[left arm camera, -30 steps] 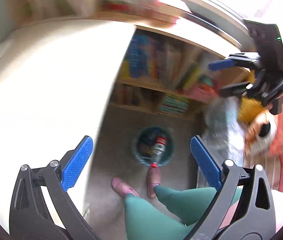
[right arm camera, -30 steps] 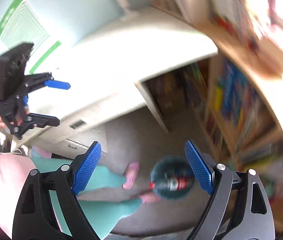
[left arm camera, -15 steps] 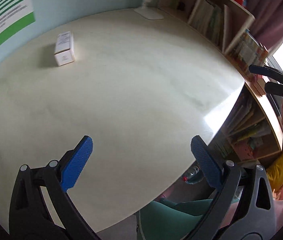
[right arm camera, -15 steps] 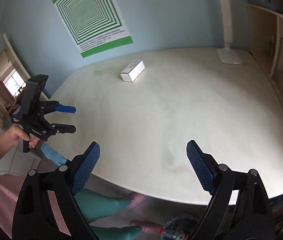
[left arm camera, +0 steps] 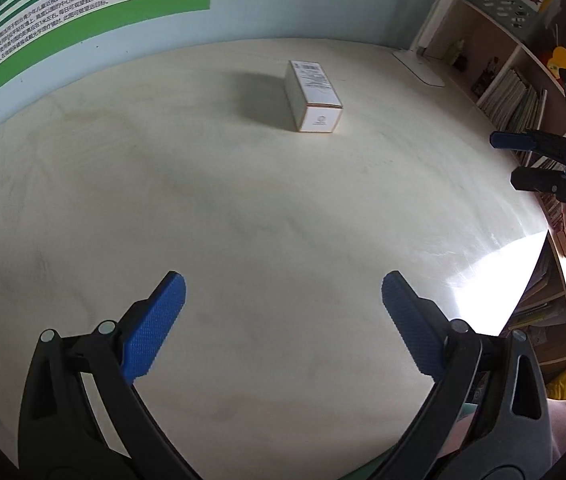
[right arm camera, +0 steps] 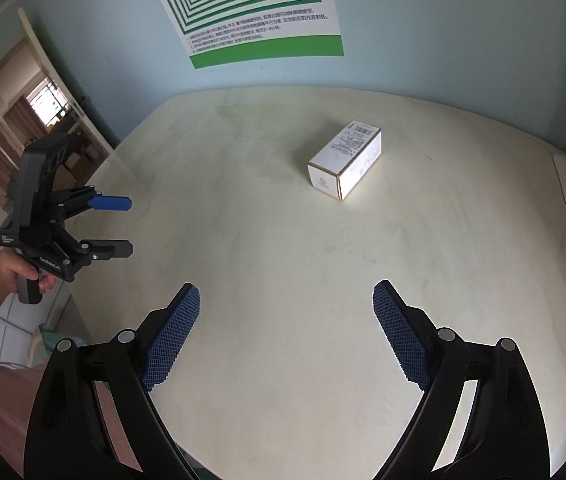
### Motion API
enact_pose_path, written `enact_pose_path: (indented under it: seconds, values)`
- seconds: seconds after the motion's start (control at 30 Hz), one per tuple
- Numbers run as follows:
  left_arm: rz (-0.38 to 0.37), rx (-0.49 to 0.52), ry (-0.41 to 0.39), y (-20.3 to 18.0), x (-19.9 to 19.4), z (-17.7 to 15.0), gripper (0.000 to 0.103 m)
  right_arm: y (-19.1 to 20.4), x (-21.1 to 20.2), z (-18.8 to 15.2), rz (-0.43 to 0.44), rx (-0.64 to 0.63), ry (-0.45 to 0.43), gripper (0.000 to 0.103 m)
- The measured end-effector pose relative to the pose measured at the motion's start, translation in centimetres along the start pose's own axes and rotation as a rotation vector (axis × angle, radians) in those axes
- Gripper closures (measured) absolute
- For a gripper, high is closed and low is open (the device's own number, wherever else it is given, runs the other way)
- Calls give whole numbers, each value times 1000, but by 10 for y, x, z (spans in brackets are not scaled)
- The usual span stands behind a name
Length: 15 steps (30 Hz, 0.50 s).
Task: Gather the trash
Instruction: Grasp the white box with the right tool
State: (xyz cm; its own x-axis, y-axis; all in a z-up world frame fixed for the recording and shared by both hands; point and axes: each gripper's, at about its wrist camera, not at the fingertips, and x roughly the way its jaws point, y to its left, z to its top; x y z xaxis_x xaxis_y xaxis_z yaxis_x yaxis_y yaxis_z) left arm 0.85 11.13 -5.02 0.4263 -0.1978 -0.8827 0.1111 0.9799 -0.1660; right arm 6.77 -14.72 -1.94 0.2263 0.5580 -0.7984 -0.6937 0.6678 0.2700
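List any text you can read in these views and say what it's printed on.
Poster: lines of Chinese characters above its green band, too small to read reliably.
Box: barcode, fine print and a small round logo, all too small to read.
Left gripper: pale lettering on its body, too blurred to read.
Nothing else legible.

A green-and-white poster [right arm camera: 251,4] hangs on the pale blue wall behind the table [left arm camera: 243,220]. A white lamp base [left arm camera: 419,68] sits at the table's far right corner, beside a bookshelf [left arm camera: 511,92].
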Motion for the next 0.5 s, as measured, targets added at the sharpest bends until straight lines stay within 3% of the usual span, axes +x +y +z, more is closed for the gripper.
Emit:
enact_pose_path:
  seconds: [0.3, 0.5]
  values:
    - [-1, 48, 32, 55, 25, 43, 7, -26, 75, 70, 37, 102, 54, 15]
    - [-10, 139, 67, 74, 61, 83, 7, -48, 128, 102, -17, 131, 122, 15]
